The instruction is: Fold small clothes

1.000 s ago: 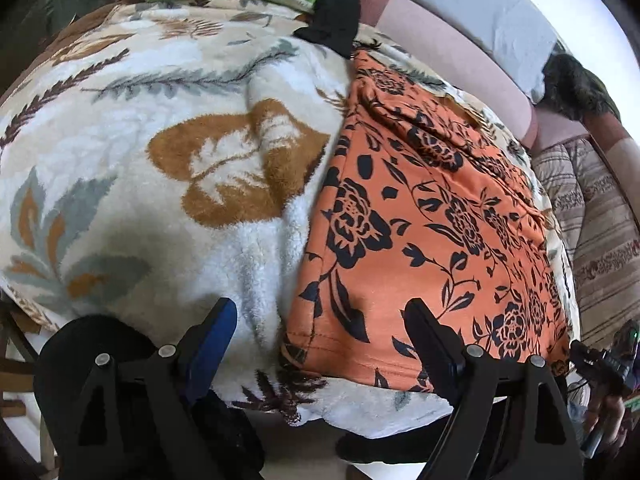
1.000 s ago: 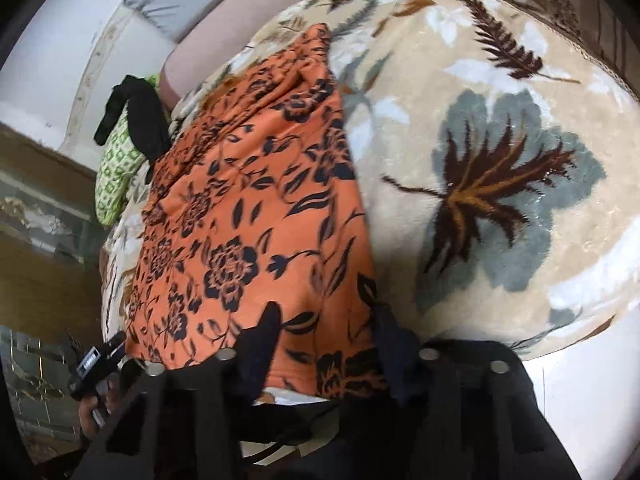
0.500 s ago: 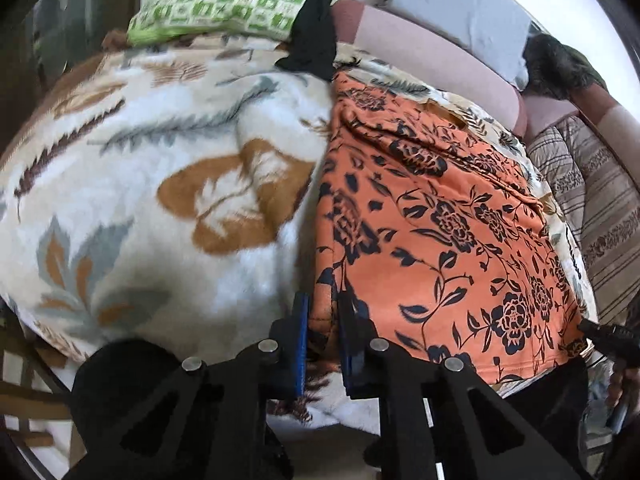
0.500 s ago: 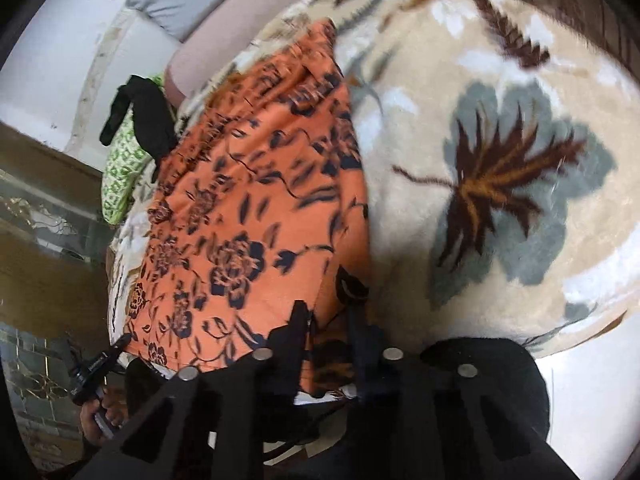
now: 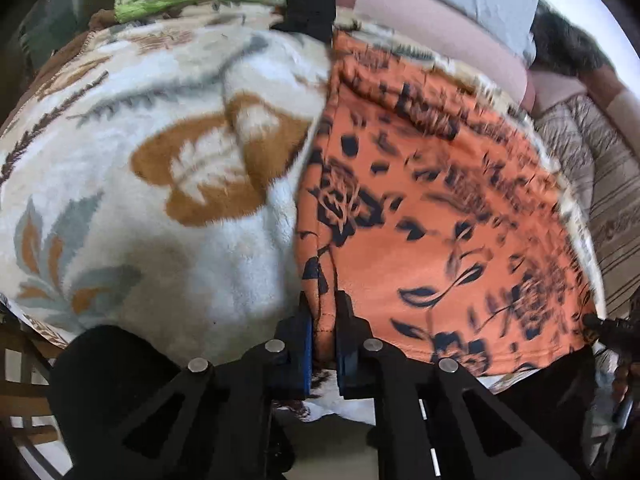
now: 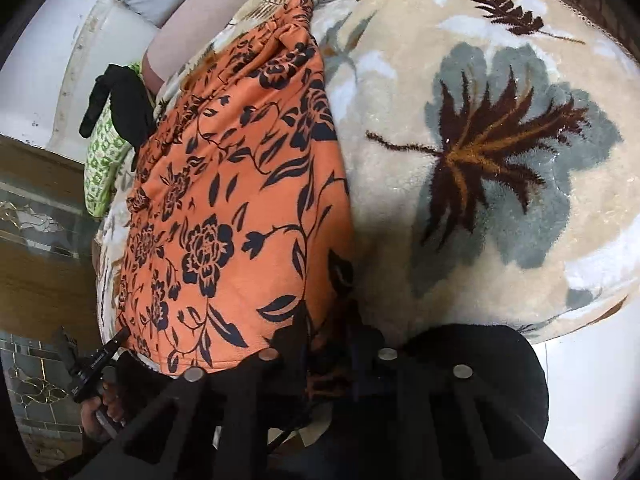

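- Evidently both near corners of the orange garment (image 5: 432, 208), spread flat on the leaf-patterned blanket (image 5: 120, 184), are pinched so the hem can be carried over evenly.
- Left gripper (image 5: 323, 320) is clamped on one corner; right gripper (image 6: 328, 332) bites the other.
- The far edge is blurred, and the right fingers sit in shadow.

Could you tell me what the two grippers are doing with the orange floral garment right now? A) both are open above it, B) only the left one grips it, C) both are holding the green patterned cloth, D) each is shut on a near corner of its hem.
D: the left gripper and the right gripper each pinch a near corner of the orange floral garment.
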A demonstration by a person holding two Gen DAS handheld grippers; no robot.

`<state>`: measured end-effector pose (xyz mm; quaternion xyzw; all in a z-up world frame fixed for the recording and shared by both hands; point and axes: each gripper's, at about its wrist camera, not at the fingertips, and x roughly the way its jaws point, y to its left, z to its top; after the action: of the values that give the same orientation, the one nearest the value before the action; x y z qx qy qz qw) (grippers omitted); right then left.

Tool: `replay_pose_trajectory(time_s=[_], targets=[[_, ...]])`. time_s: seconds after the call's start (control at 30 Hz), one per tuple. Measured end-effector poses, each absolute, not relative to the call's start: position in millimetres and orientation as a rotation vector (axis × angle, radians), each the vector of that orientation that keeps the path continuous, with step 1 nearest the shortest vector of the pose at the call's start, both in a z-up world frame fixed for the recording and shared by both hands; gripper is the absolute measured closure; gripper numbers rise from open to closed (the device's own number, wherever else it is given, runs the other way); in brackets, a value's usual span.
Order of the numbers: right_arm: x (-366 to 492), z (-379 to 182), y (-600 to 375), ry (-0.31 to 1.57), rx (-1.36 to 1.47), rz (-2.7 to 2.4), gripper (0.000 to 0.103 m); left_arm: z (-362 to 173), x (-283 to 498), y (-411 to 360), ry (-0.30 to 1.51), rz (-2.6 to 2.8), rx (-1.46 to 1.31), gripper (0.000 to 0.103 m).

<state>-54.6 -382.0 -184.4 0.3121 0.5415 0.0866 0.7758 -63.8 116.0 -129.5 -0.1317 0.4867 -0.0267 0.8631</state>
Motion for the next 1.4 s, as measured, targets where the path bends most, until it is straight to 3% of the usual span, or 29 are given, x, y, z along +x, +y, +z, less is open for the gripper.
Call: replay_pose_trajectory(time_s=[0.17,0.27,0.43,0.5,0.7,0.83,0.87,0.93,0.97,1.0,1.03,1.07,1.17,1.3,1.4], targets=[[-58,-156,-386,1.065,0.754,0.242,0.095,-120,-60,117,0.996,-0.062,-0.290,0.095],[-47,-186,-388,1.134,0.797,0.218,0.095,-155,-52,123,1.119,-0.030,-0.347,0.093],[-41,-206,-389,1.164,0.881,0.226,0.091,-142,-49,114,1.098,-0.055,-0.285,0.091],[-34,-204,-387,1.180,0.851,0.243,0.091,-137,-43,114,1.100,-0.075,-0.305,0.095],[6,-153,-398,1.058,0.915,0.342,0.095,-57,2,110,0.934,-0.197,-0.316,0.095],[89,-91,-419,0.889,0.937,0.416,0.096,-4,94,125,0.768,-0.209,-0.380,0.095],[113,-77,-426,0.838,0.939,0.414,0.096,0,116,129,0.737,-0.193,-0.389,0.092],[164,-65,-441,0.763,0.951,0.336,0.094,-10,177,131,0.716,-0.133,-0.354,0.063],[197,-72,-446,0.773,0.964,0.300,0.085,-22,204,132,0.723,-0.068,-0.326,0.031],[220,-83,-447,0.811,0.952,0.287,0.072,-36,226,134,0.721,0.006,-0.296,0.018],[234,-95,-448,0.839,0.922,0.221,0.030,-59,251,142,0.778,0.113,-0.274,0.018],[236,-103,-449,0.828,0.895,0.129,0.022,-71,259,148,0.838,0.154,-0.287,0.020],[216,-124,-450,0.832,0.892,0.125,0.022,-92,241,165,0.851,0.084,-0.412,0.020],[185,-156,-425,0.999,0.638,0.154,0.022,-108,193,155,0.889,-0.011,-0.329,0.019],[180,-171,-415,1.027,0.600,0.194,0.022,-133,187,132,1.009,-0.092,-0.275,0.019]])
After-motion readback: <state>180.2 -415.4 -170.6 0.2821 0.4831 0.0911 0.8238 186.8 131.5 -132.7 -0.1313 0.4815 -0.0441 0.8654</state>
